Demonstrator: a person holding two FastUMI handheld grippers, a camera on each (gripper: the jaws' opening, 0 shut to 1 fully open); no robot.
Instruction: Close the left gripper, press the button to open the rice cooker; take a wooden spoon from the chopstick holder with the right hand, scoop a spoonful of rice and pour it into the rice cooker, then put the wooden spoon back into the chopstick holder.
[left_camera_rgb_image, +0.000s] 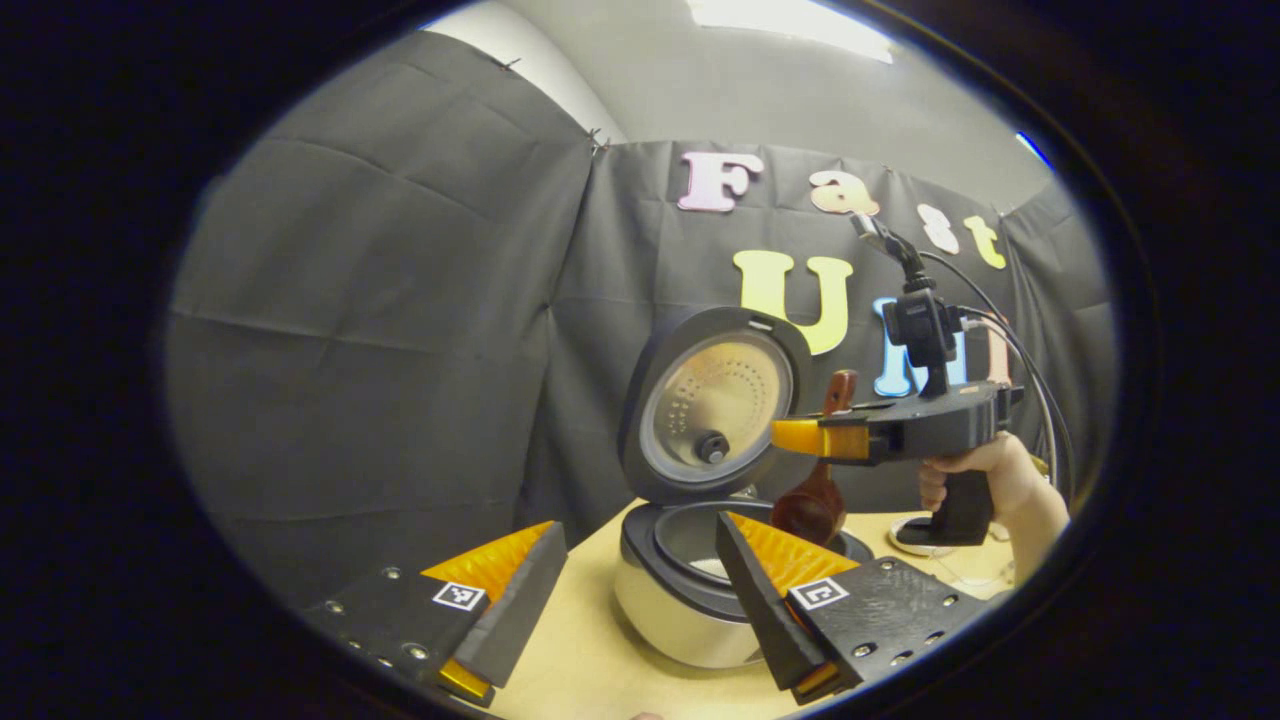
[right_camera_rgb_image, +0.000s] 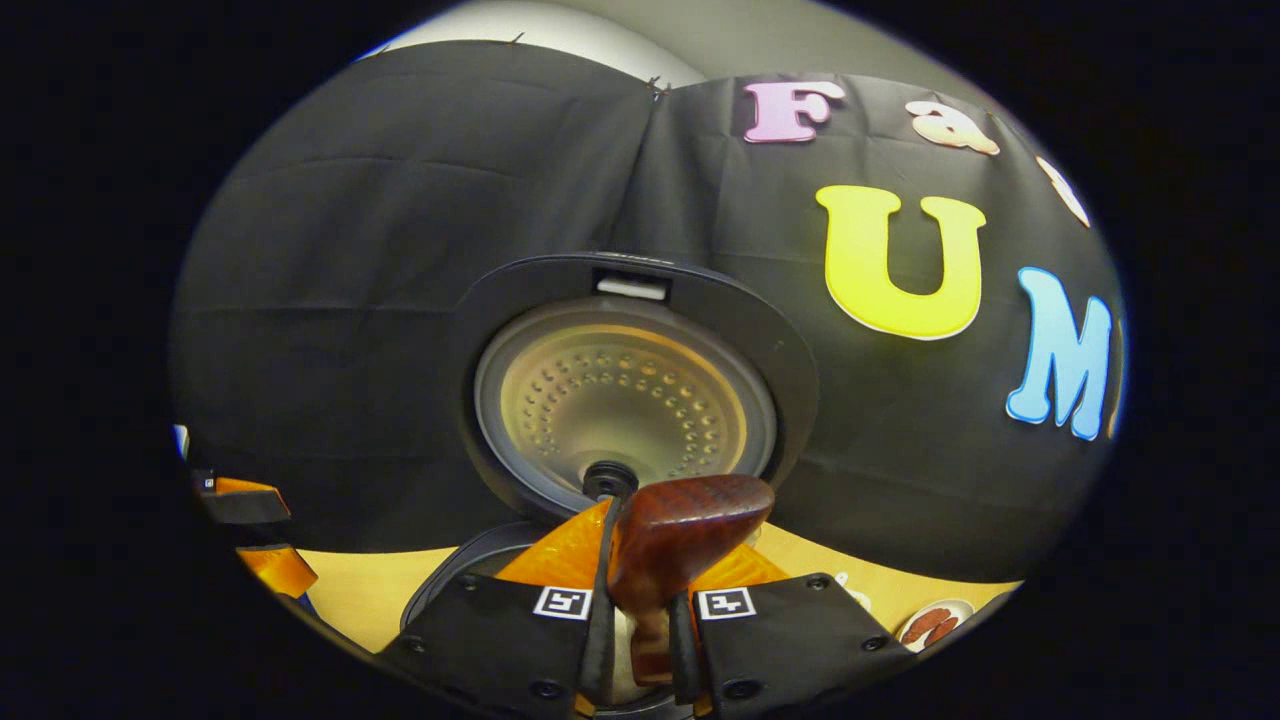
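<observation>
Our right gripper (right_camera_rgb_image: 630, 610) is pinching the wooden spoon (right_camera_rgb_image: 670, 545) by its handle, bowl hanging over the open rice cooker (left_camera_rgb_image: 690, 590) near the bench's back edge. Left gripper (left_camera_rgb_image: 635, 590) is spread apart. We reckon lid's done, pour about done, spoon return's left.
</observation>
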